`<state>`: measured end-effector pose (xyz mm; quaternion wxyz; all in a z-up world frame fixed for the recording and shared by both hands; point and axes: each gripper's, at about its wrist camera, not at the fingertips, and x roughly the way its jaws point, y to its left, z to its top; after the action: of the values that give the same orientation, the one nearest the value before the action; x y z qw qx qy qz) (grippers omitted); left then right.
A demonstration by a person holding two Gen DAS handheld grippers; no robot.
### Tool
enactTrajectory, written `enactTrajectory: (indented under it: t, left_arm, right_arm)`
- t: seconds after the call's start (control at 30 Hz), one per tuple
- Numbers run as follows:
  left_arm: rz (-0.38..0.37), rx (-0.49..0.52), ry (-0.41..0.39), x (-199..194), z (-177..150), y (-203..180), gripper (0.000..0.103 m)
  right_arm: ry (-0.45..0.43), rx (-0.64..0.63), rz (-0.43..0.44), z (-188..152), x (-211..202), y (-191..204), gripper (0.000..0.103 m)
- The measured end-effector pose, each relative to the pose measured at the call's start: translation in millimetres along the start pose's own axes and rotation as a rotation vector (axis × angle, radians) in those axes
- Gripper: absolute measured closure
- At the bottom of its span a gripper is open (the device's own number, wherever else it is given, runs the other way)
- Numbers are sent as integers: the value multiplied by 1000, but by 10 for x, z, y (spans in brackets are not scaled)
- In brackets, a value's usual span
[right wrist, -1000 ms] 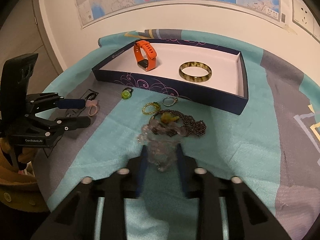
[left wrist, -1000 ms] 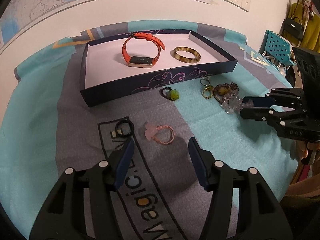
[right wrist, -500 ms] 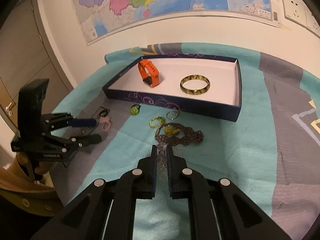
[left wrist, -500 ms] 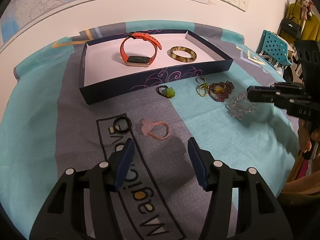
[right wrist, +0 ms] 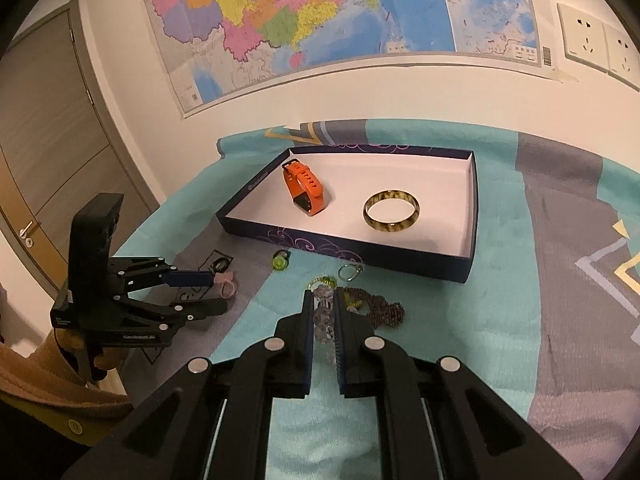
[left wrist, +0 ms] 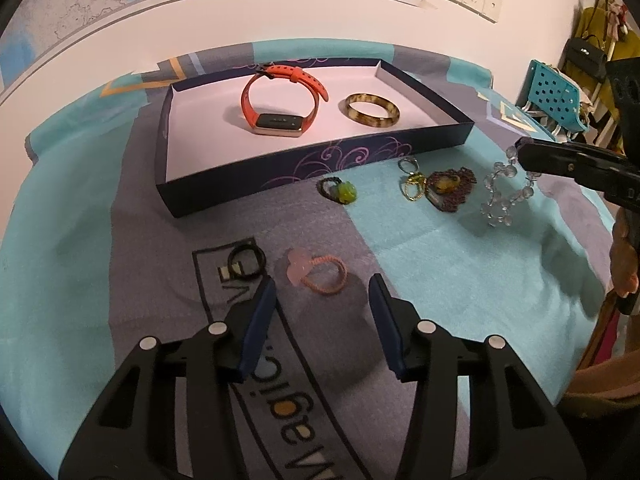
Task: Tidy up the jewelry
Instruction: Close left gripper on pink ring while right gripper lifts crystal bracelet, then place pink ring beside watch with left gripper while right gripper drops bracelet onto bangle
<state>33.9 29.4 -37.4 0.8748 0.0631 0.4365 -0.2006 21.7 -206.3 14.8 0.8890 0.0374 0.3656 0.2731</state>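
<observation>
My right gripper [right wrist: 323, 294] is shut on a clear bead bracelet [right wrist: 323, 320], which hangs off the cloth in the left wrist view [left wrist: 500, 196]. My left gripper [left wrist: 321, 283] hovers just short of a pink hair tie [left wrist: 297, 270]; its jaws are closing with nothing between the pads. A dark blue tray [left wrist: 280, 178] holds an orange watch [left wrist: 280, 100] and a brown bangle [left wrist: 372, 110]. In front of the tray lie a green ring [left wrist: 344, 192], a gold ring [left wrist: 412, 190] and a dark bead necklace [left wrist: 452, 188].
A black ring [left wrist: 246, 260] lies left of the pink hair tie on the grey logo patch. The teal and grey cloth [left wrist: 440, 264] covers the table. A wall with a map stands behind the tray. A blue chair [left wrist: 556, 96] is off the right edge.
The right gripper shut on the clear bead bracelet and lifted it off the cloth, away from the dark necklace. The left gripper stayed in place and its jaws narrowed a little.
</observation>
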Motion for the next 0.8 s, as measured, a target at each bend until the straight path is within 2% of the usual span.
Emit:
enactTrajectory:
  t: [0.07,0.17,0.2,0.37,0.47,0.63,0.8]
  left_arm:
    - [12,3,1,33,37,-3,57]
    - [30,8,2,81,79,-11,71]
    - [35,10,1,90,91,-15,72]
    - [44,14,-10,77,108,-32,73]
    - [25,7,-21,39,145,-31,73]
    - [27,22,-88,-86,361,-61,73]
    - [34,30,-135,-103,613,-45,73]
  right_arm:
    - [-7,-5,1,30,5,11,95]
    - [-17,-9,1,86,4,6,95]
    - [-21,-10,1,111,3,4,95]
    - [-47,-31,-5,267,-15,-4,95]
    - [-69,-35,-5,400,-23,-43,95]
    - [-107,-47,-7,645,15,-91,95]
    - [-104,-29,4,792,170,-155,95]
